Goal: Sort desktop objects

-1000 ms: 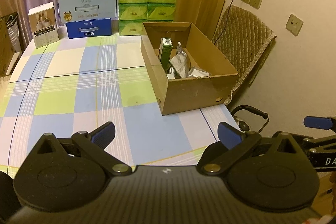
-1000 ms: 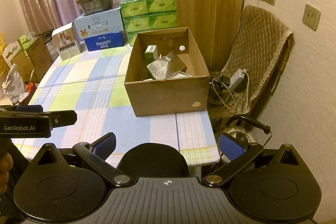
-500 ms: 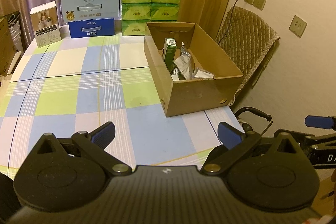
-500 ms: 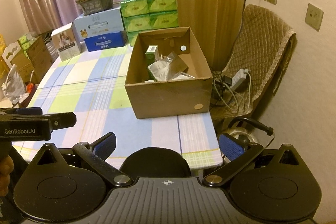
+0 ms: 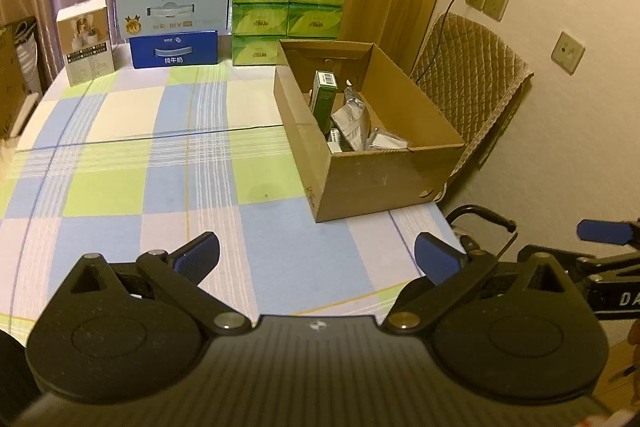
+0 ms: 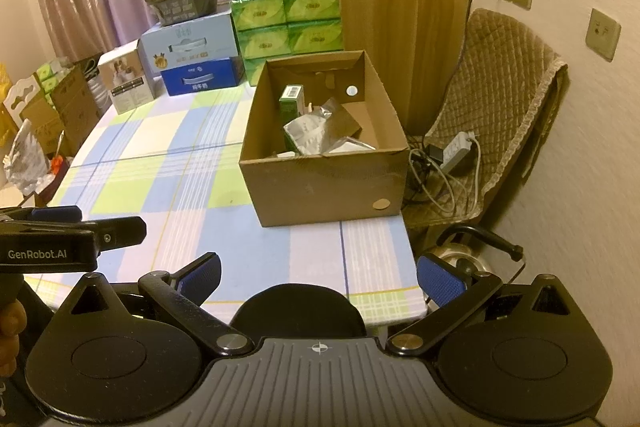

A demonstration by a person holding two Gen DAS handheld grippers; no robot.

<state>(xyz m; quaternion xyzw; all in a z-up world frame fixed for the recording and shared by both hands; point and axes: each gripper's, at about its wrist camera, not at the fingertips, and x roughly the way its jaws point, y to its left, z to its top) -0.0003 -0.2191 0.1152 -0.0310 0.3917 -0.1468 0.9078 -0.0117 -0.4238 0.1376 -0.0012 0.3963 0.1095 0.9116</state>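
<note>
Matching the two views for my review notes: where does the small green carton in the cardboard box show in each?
Left wrist: green carton upright by the box's left wall, right of centre.
Right wrist: green carton upright near the box's left wall, around centre.
Shared landmark: green tissue packs stacked behind the box.

Right gripper [image 6: 318, 273] fingers [image 6: 200, 273] spread wide, empty, before the cardboard box [image 6: 326, 187] on the checked tablecloth [image 6: 160, 167]
</note>
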